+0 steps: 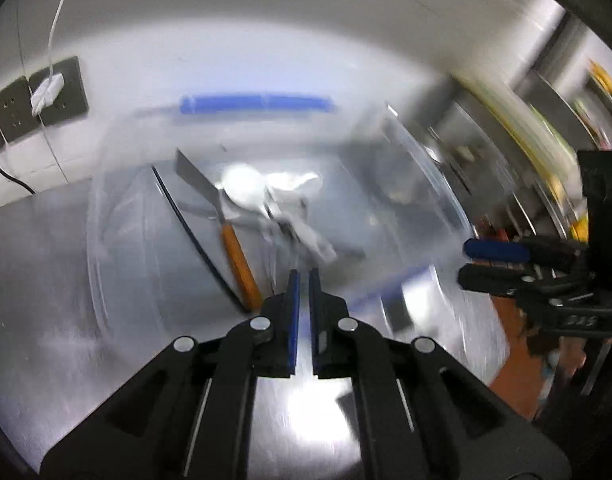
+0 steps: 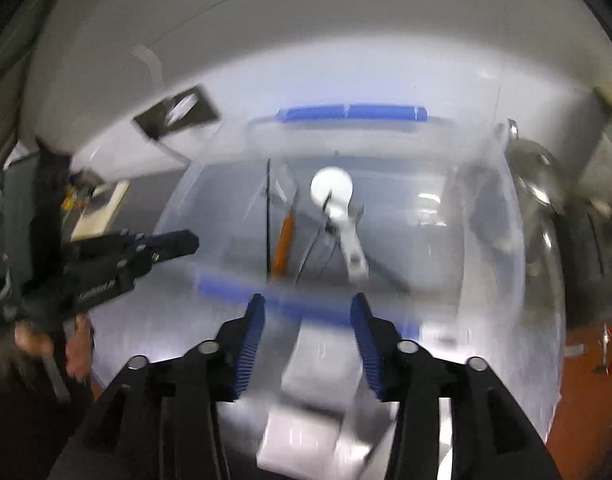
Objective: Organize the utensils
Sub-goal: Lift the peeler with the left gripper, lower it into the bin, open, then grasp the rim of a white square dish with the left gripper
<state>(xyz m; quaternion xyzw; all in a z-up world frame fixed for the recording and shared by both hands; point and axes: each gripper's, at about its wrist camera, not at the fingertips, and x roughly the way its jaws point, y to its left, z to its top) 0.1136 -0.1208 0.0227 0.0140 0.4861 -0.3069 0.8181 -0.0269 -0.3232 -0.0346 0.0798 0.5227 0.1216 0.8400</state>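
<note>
A clear plastic bin point(image 1: 433, 184) with blue handles point(image 1: 258, 104) stands on the steel counter, blurred in both views. Inside lie a scraper with a wooden handle point(image 1: 238, 256), a thin black stick point(image 1: 194, 236), a white spoon point(image 1: 242, 188) and other pale utensils. My left gripper point(image 1: 304, 276) is shut with nothing in it, at the bin's near rim. My right gripper point(image 2: 309, 300) stands open and empty over the near blue handle point(image 2: 234, 290). The right wrist view shows the bin point(image 2: 501, 216), scraper point(image 2: 284, 246), spoon point(image 2: 331, 188) and the left gripper point(image 2: 192, 246) at the left.
Wall sockets point(image 1: 58, 92) with a white plug and cord sit at the back left. Steel counter point(image 1: 34, 280) surrounds the bin. Metal pots point(image 2: 537, 176) stand to the right. Brown floor point(image 2: 585, 400) shows past the counter edge. A hand point(image 2: 30, 340) holds the left gripper's handle.
</note>
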